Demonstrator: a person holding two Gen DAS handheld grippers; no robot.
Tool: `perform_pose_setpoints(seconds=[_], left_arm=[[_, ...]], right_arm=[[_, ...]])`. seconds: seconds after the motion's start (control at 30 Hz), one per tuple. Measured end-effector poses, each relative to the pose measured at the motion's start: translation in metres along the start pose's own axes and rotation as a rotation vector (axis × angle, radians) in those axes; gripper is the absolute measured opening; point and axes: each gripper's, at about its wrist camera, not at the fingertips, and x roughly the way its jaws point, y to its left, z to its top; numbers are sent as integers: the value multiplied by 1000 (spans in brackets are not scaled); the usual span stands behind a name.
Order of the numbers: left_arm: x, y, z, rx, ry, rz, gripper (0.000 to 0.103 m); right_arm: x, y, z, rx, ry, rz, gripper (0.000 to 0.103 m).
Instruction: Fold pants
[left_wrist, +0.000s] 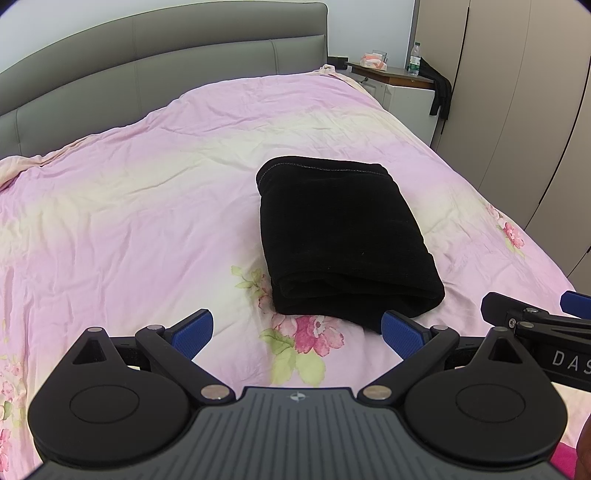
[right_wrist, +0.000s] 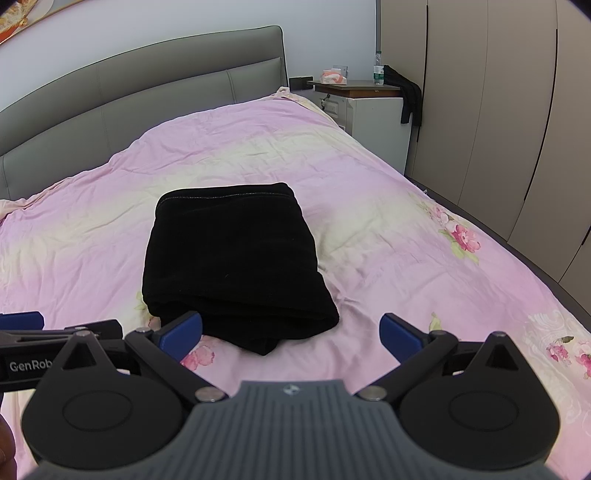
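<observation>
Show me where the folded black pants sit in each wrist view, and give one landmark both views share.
Left wrist view: the folded black pants lie right of centre on the pink bedsheet.
Right wrist view: the pants lie left of centre.
Shared landmark: the water bottle on the nightstand.

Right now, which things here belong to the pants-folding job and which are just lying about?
Job:
- pants, folded, on the bed
- left gripper, open, empty
- right gripper, open, empty

Lying about:
- bottle on the nightstand
- tissue pack
- black garment hanging off the nightstand
</observation>
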Motion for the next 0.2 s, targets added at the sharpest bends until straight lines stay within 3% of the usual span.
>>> perform_pose_setpoints(seconds=[0.2], left_arm=[[-1, 0, -2, 12, -10, 6, 103]], right_arm=[[0, 0, 0, 0, 0, 0, 98]])
